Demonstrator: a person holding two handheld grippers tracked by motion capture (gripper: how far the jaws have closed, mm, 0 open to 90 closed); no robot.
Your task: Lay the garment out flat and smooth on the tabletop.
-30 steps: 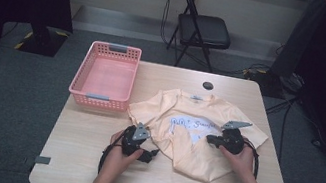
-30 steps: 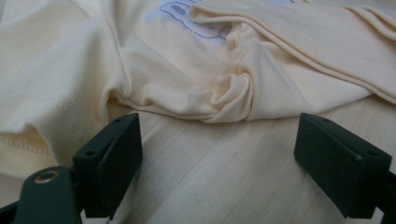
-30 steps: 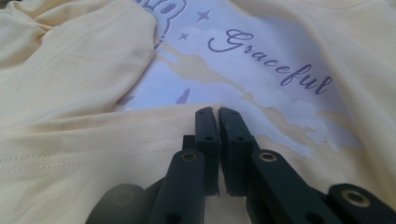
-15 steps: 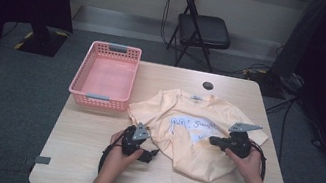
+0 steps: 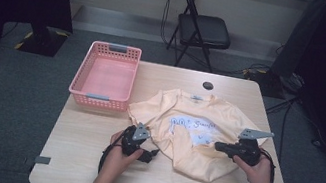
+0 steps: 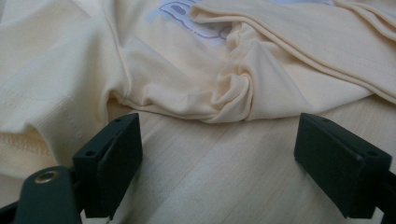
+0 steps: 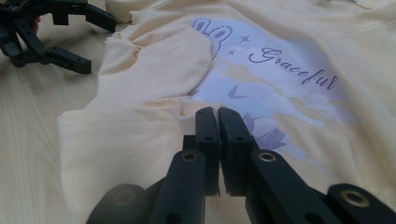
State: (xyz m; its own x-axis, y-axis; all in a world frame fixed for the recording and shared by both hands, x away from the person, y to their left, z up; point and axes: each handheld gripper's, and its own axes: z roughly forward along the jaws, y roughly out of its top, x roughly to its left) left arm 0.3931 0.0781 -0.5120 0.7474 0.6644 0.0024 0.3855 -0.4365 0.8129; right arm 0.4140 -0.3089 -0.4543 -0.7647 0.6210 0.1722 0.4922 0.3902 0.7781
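— Grey carpet surrounds a pale wooden table (image 5: pixel 88 159), and a black folding chair (image 5: pixel 202 30) stands beyond it at twelve o'clock. What lies on the wood?

— A pale yellow cotton T-shirt with a lilac and blue print (image 5: pixel 195 127) is spread right of the table's middle, collar toward twelve o'clock, one sleeve folded over its front. A pink slotted plastic basket (image 5: pixel 105 74) sits at ten o'clock, near the shirt's sleeve but apart from it.

— And the left gripper (image 6: pixel 219 158)?

— Its jaws stand wide apart over bare wood, holding nothing, with the shirt's bunched edge just ahead. In the high view it rests at the shirt's eight o'clock edge.

— The right gripper (image 7: pixel 218 140)?

— Its jaws are pressed together over the shirt's print; whether any cloth is pinched between them I cannot tell. It sits at the shirt's four o'clock side in the person's hand (image 5: pixel 253 171)
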